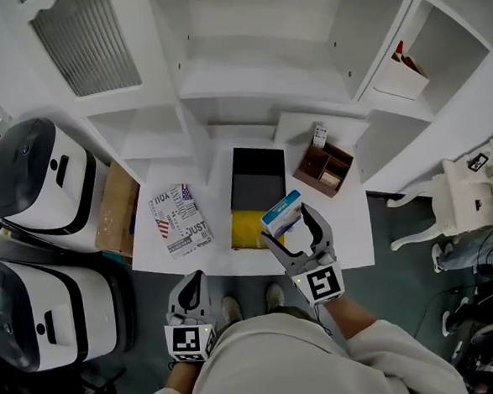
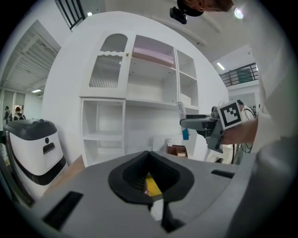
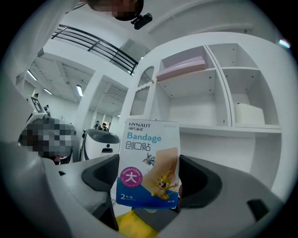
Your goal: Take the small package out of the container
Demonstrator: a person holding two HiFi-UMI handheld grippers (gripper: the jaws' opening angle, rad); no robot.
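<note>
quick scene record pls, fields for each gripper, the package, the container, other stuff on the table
right gripper: shut on bandage package, raised above the table
bandage package: clear of the container, upright between the jaws
container: open black box on the white table
left gripper: shut, empty, low near the person's body
other items: printed paper left of container, brown organizer right of it

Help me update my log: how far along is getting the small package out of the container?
Done: the small white-and-blue bandage package is clamped in the fingers of the right gripper, up in the air above the black-and-yellow box container. In hand: holding it there. Left: setting it down, probably on the white table. The left gripper hangs shut and empty.
</note>
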